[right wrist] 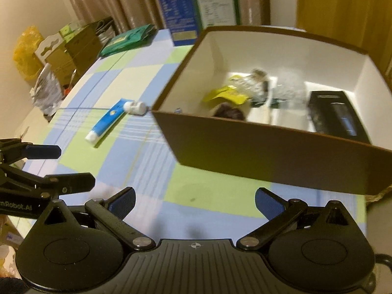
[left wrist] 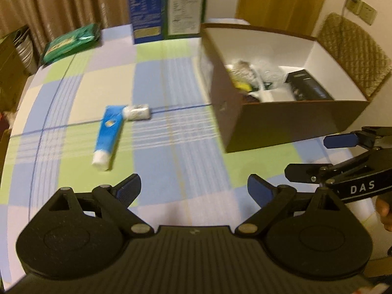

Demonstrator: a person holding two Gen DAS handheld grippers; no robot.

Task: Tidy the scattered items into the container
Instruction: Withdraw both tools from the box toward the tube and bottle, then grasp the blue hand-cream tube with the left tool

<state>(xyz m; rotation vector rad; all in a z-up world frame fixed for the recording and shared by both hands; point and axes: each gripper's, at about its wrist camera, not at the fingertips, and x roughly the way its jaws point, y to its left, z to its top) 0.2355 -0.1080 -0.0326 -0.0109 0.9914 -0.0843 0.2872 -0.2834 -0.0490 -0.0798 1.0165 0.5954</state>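
Observation:
A blue tube with a white cap (left wrist: 108,133) lies on the checked tablecloth, with a small white bottle (left wrist: 136,112) touching its far end; both show in the right wrist view, tube (right wrist: 107,122) and bottle (right wrist: 135,107). A brown cardboard box (left wrist: 281,122) with white inside stands to the right (right wrist: 269,147); it holds a black box (right wrist: 335,115), a yellow packet (right wrist: 226,94) and clear wrappers. My left gripper (left wrist: 194,191) is open and empty, above the cloth nearer than the tube. My right gripper (right wrist: 194,203) is open and empty in front of the box.
A blue carton (left wrist: 144,7) and a green carton (left wrist: 186,5) stand at the table's far edge. A green pouch (left wrist: 71,41) lies at the far left. A woven chair (left wrist: 352,54) stands behind the box. Boxes and bags (right wrist: 49,61) sit off the table's left.

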